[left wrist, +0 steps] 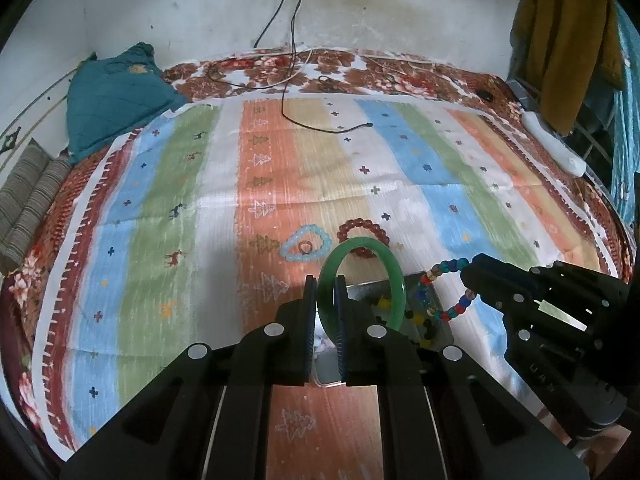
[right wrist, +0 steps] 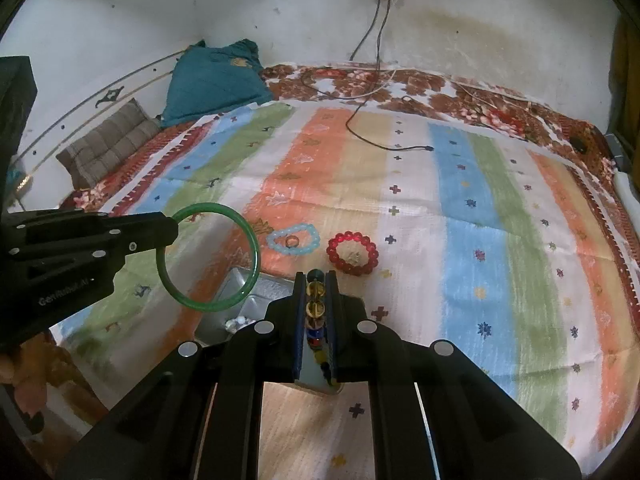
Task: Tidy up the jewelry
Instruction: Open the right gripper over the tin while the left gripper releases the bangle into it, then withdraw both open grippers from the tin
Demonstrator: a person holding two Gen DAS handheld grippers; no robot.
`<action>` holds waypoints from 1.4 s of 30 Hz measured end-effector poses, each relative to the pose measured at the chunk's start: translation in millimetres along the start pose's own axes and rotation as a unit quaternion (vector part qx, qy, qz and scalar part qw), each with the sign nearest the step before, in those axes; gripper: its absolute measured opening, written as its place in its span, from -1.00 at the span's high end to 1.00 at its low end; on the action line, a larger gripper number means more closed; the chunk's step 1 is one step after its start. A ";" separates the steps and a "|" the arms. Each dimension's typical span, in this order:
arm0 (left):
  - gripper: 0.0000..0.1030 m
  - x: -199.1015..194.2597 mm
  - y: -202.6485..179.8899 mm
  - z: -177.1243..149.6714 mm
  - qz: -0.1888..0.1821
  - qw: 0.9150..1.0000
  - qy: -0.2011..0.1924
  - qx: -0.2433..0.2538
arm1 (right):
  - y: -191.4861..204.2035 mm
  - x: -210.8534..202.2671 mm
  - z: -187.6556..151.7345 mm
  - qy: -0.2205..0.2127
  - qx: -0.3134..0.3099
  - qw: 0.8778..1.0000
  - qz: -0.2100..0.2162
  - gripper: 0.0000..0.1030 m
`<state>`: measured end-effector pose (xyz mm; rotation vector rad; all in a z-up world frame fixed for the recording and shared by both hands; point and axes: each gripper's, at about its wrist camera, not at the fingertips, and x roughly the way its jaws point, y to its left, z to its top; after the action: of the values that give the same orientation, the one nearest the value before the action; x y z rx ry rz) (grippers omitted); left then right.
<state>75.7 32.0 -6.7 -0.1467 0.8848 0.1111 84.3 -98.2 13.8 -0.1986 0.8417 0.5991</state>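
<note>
My left gripper (left wrist: pixel 325 294) is shut on a green bangle (left wrist: pixel 400 292), which stands upright between its fingers above a shiny metal box (left wrist: pixel 438 320). Seen from the right wrist view, the left gripper (right wrist: pixel 174 230) holds that bangle (right wrist: pixel 256 258) over the box (right wrist: pixel 256 290). The right gripper (right wrist: pixel 316 290) is shut on a multi-coloured bead bracelet (right wrist: pixel 314 306); in the left wrist view this bracelet (left wrist: pixel 448 266) hangs in a loop from the right gripper (left wrist: pixel 470 276). On the striped cloth lie a light blue bead bracelet (left wrist: pixel 286 249) (right wrist: pixel 273 239) around a small ring (left wrist: pixel 305 247) (right wrist: pixel 291 242), and a red bead bracelet (left wrist: pixel 360 224) (right wrist: pixel 332 254).
A black cable end (left wrist: pixel 360 126) lies on the cloth farther back. A teal pillow (left wrist: pixel 116 96) and a striped cushion (left wrist: pixel 28 196) sit at the far left. A white object (left wrist: pixel 556 144) lies along the right edge, below hanging clothes (left wrist: pixel 568 40). A hand (right wrist: pixel 24 392) shows at the lower left.
</note>
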 end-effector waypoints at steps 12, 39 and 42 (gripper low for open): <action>0.66 10.4 0.4 -5.3 0.017 0.999 0.028 -0.004 | -4.2 6.8 -1.9 0.022 0.012 1.000 -0.005 0.74; -0.07 28.9 24.7 9.9 0.048 0.997 0.042 -0.035 | -22.7 24.5 6.3 0.049 0.031 0.998 -0.029 0.06; -0.18 35.1 25.3 13.8 0.048 0.997 0.046 -0.033 | -24.2 31.5 9.0 0.061 0.026 0.997 -0.031 0.00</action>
<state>104.3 60.6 -27.4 -0.1718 0.9813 0.2251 120.0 -101.3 -5.5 -0.2152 0.9651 0.5099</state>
